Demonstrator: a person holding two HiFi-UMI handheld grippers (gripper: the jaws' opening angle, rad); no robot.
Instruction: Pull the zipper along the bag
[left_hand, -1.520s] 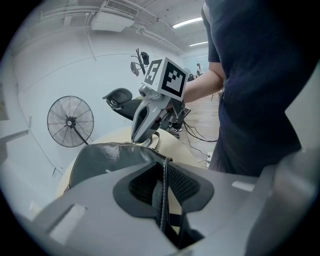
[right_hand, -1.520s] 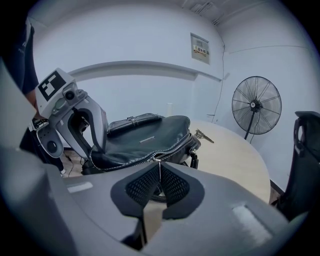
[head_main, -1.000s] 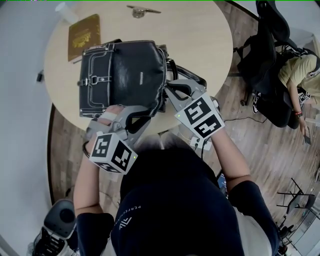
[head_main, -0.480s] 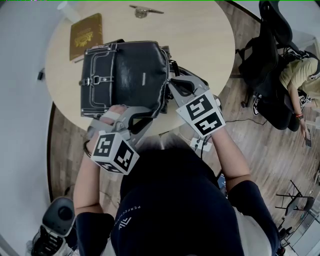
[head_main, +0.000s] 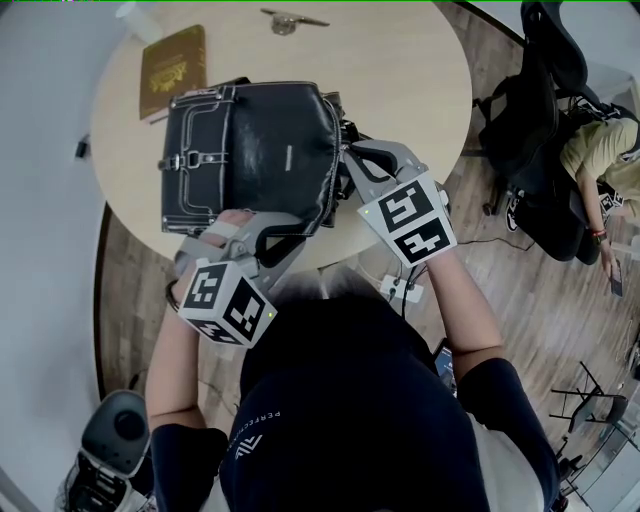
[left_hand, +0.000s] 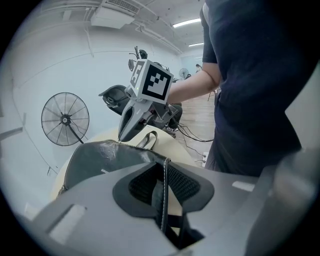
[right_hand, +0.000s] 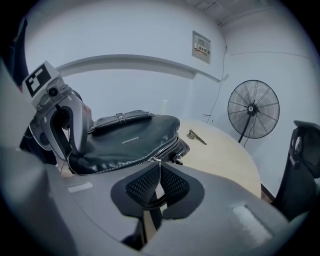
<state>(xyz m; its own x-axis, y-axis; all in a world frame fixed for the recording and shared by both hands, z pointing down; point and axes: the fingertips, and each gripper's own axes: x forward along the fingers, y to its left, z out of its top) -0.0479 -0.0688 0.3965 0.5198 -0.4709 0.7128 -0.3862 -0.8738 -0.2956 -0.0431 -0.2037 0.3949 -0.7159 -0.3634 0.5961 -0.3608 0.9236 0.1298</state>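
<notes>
A black leather bag (head_main: 250, 140) lies flat on the round beige table (head_main: 410, 70). My left gripper (head_main: 290, 232) grips the bag's near corner: its jaws are shut on a stitched black edge (left_hand: 164, 175) and have just closed a little tighter. My right gripper (head_main: 347, 160) is at the bag's right side. In the right gripper view its jaws (right_hand: 159, 170) are shut on the small metal zipper pull (right_hand: 159, 161), at the near end of the silver zipper (right_hand: 167, 146). The left gripper (right_hand: 55, 112) shows beyond the bag.
A brown book (head_main: 170, 70) lies at the table's far left and a bunch of keys (head_main: 285, 20) at its far edge. A black office chair (head_main: 535, 120) and a seated person stand to the right. A floor fan (right_hand: 252, 110) stands beyond the table.
My right gripper has shifted a little up and to the right along the bag's side, still on the zipper pull. The left gripper has kept its place.
</notes>
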